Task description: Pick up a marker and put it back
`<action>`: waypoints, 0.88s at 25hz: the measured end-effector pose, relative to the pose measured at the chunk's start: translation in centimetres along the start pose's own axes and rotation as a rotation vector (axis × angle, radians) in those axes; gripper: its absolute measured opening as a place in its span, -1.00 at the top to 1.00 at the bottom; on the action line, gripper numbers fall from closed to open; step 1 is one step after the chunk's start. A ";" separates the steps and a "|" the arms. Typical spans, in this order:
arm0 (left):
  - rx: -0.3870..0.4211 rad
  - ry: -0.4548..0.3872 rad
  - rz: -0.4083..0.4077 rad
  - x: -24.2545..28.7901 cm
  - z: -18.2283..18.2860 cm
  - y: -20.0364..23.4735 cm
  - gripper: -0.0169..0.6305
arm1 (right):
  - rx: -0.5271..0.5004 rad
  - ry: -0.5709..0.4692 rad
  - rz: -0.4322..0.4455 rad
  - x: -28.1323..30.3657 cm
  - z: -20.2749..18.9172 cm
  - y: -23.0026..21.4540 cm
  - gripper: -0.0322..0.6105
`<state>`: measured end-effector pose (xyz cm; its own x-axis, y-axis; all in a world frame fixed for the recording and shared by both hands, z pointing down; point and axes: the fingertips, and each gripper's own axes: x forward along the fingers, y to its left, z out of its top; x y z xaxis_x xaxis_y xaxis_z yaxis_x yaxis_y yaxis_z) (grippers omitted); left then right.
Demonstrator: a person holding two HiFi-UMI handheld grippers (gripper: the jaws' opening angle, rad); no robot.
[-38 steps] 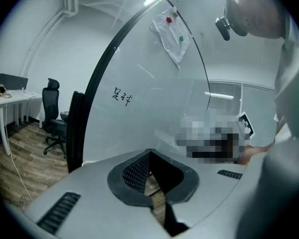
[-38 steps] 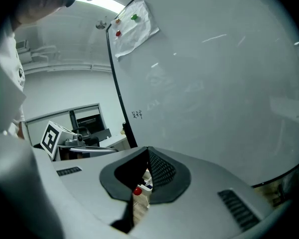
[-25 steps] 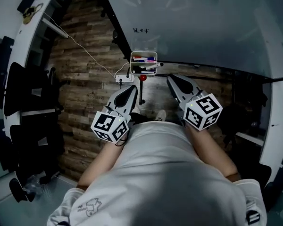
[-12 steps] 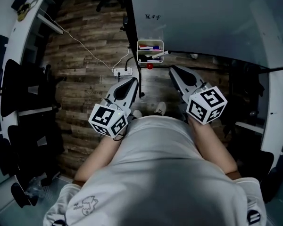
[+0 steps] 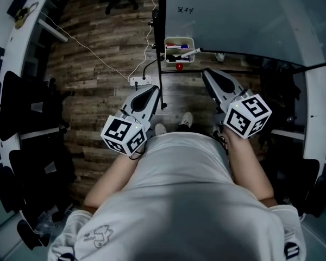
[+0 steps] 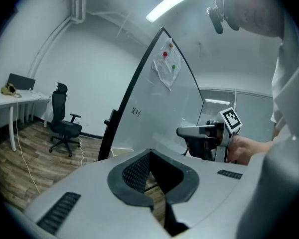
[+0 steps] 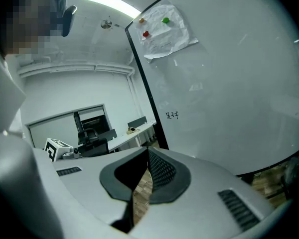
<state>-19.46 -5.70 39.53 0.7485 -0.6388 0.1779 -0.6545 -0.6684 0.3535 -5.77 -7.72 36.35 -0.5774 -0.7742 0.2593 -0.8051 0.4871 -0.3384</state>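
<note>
Short of tray (image 5: 179, 38) of markers (image 5: 176, 47): left gripper (image 5: 151, 91), right gripper (image 5: 209, 73) empty, jaws together. Advance right, open, grip one marker mid-barrel.

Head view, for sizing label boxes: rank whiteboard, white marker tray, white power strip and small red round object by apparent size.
Largest first:
pale whiteboard
white marker tray
white power strip
small red round object
Apparent only; distances differ.

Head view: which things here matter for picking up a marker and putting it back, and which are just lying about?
For the job: markers, tray, left gripper, right gripper, both shut and empty.

Just lying about: power strip, cable, chair, pinned paper.
</note>
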 end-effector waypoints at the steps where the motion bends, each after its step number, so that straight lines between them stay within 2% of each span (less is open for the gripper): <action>1: -0.011 -0.001 -0.007 -0.5 -0.2 -0.1 0.93 | -0.002 -0.002 -0.004 -0.2 -0.1 0.4 0.87; 10: -0.008 -0.015 -0.015 -3.7 -1.1 -2.2 0.93 | 0.003 -0.022 0.005 -2.9 -1.4 2.7 0.87; 17: 0.035 -0.055 -0.001 -4.2 -2.9 -7.9 0.93 | -0.037 -0.039 0.066 -7.4 -2.9 3.0 0.87; 22: -0.005 -0.032 0.005 -4.6 -7.1 -13.6 0.93 | -0.030 -0.016 0.123 -12.1 -6.1 3.2 0.87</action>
<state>-13.27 9.02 40.38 0.7415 -0.6539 0.1505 -0.6575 -0.6632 0.3576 -2.16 5.68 37.66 -0.6698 -0.7141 0.2035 -0.7324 0.5903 -0.3393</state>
